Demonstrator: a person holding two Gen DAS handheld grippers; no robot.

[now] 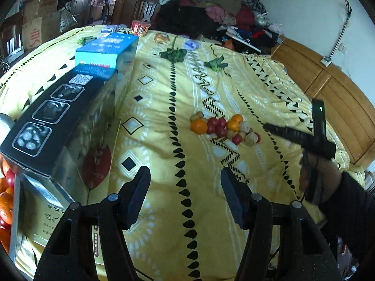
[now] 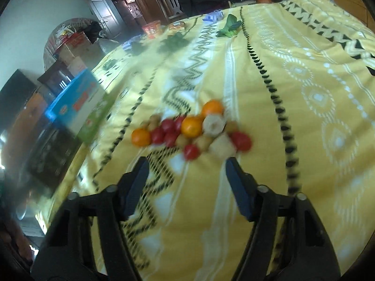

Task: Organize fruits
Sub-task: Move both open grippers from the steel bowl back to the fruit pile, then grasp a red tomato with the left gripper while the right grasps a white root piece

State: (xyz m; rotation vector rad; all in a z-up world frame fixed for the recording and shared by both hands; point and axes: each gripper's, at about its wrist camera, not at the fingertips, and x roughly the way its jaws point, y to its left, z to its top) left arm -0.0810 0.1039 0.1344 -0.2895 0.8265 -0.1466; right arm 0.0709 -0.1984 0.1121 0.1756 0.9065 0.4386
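While both grippers hang over the bed (image 1: pixel 164 140), I see the fruit pile (image 1: pixel 225 126) lying on the yellow patterned bedspread, ahead of both sets of jaws and touching neither. From the left wrist cam the left gripper (image 1: pixel 185 196) has its jaws spread w/ nothing between them; the pile sits well ahead and a bit to the right of the gap. From the right wrist cam the right gripper (image 2: pixel 187 187) is much nearer: jaws spread, empty, only bedspread between them, and the closest red fruit (image 2: pixel 191 151) sits just beyond the fingertips, approx. in line w/ the gap. That view is blurred, so fine detail is lost.

The pile mixes oranges (image 2: pixel 191 126), small red fruits and pale tan ones, all bunched together and touching.

In the left cam, the right gripper (image 1: pixel 302 138) also shows at the right edge, held by a hand (image 1: pixel 325 175) in a dark sleeve.

To the left of the bed stand stacked boxes: a black box (image 1: pixel 46 121) w/ product photos and a QR-type code, and a blue box (image 1: pixel 105 51) beyond it. Print on them is too small for me to read. A cardboard carton (image 1: pixel 35 32) in the background bears a large red character. More oranges (image 1: pixel 5 201) show at the far left edge.
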